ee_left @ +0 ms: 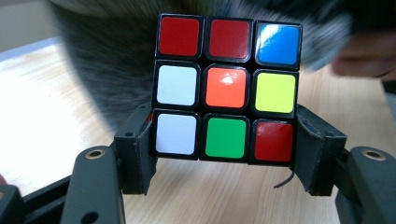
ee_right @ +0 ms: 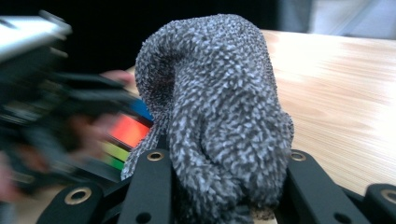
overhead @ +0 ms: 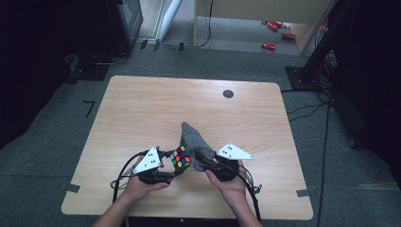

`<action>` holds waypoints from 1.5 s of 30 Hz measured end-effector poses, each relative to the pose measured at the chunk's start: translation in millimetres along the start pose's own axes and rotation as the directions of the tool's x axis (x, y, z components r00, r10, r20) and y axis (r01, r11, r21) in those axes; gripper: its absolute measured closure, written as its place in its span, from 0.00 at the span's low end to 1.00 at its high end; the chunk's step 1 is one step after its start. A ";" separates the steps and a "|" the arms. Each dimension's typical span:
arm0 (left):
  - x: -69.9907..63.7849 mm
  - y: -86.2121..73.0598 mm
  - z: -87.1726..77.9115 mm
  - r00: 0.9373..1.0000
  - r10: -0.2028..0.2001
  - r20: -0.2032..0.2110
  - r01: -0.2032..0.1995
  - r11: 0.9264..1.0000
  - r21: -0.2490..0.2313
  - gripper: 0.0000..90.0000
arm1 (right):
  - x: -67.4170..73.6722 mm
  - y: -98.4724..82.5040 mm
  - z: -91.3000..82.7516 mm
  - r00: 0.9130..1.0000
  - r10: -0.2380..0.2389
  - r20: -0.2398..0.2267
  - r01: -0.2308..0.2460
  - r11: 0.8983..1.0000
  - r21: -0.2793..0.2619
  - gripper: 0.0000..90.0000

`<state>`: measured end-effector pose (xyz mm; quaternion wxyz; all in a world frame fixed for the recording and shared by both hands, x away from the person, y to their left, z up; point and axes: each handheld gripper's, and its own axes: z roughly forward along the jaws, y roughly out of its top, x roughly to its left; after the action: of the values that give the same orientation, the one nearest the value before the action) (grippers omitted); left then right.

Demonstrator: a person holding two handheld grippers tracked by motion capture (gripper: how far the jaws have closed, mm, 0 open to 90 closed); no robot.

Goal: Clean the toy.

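My left gripper [overhead: 174, 166] is shut on a Rubik's cube [overhead: 181, 158], held just above the table near its front edge. In the left gripper view the cube [ee_left: 226, 88] fills the space between the black jaws, its bottom row clamped at both sides. My right gripper [overhead: 203, 162] is shut on a grey fuzzy cloth [overhead: 194, 142], which trails away across the table behind the cube. In the right gripper view the cloth [ee_right: 219, 107] bulges up between the jaws, and the cube [ee_right: 126, 133] sits blurred to its left, right beside it.
The wooden table [overhead: 142, 109] carries a small dark round disc [overhead: 228, 93] near its far edge. Beyond the table lie red objects [overhead: 268, 46] on the floor, with cables [overhead: 326, 118] and dark stands at the right.
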<state>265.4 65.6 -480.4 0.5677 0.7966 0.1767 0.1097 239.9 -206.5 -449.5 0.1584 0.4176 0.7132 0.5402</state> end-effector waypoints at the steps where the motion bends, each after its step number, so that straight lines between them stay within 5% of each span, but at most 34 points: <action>1: 1.2 0.3 -0.7 1.000 -0.006 -0.004 0.005 1.000 -0.003 0.38 | -3.8 -0.9 -0.2 1.000 0.008 0.015 -0.009 1.000 0.008 0.76; 5: -0.9 -1.1 2.9 0.999 0.021 -0.024 -0.021 0.999 0.035 0.38 | -4.5 3.9 -6.8 0.999 0.040 -0.013 -0.041 0.999 -0.028 0.76; 9: -7.4 -0.2 7.7 1.000 0.029 0.000 -0.029 0.999 0.036 0.38 | 13.0 10.2 -8.6 0.997 -0.008 -0.082 0.003 0.998 -0.059 0.75; 13: -7.9 0.3 5.2 0.999 0.032 0.006 -0.032 0.999 0.028 0.38 | 10.7 3.6 -2.6 0.998 0.002 -0.060 -0.005 0.999 -0.039 0.75; 16: -3.4 0.4 1.8 1.000 0.011 -0.003 -0.011 1.000 0.012 0.38 | 0.7 -2.6 0.4 1.000 -0.007 0.020 0.007 1.000 0.000 0.75; 18: -1.4 0.5 0.7 1.000 0.004 -0.007 -0.004 1.000 0.005 0.38 | -5.3 -3.8 0.0 0.999 0.022 0.031 -0.023 1.000 0.012 0.75; 21: -1.6 -1.0 3.6 1.000 0.015 -0.024 -0.014 0.999 0.034 0.38 | -3.3 1.7 -5.0 0.999 0.032 0.006 -0.032 0.999 -0.021 0.75; 26: -6.9 -0.4 7.3 1.000 0.025 -0.005 -0.025 0.999 0.034 0.38 | 16.1 10.1 -8.9 0.997 -0.027 -0.068 0.022 0.998 -0.064 0.75; 38: -3.1 0.1 2.5 1.000 0.013 -0.013 -0.013 1.000 0.023 0.38 | -1.0 -2.2 1.0 0.999 0.037 -0.007 -0.037 0.999 0.006 0.75; 45: -7.5 -0.7 6.6 1.000 0.028 -0.006 -0.028 0.999 0.041 0.38 | 16.2 8.5 -6.2 0.998 -0.006 -0.069 0.003 0.999 -0.043 0.74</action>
<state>260.9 57.0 -483.0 0.5491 0.8101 0.1694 0.1167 229.6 -197.5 -435.9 0.1438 0.3938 0.7075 0.5690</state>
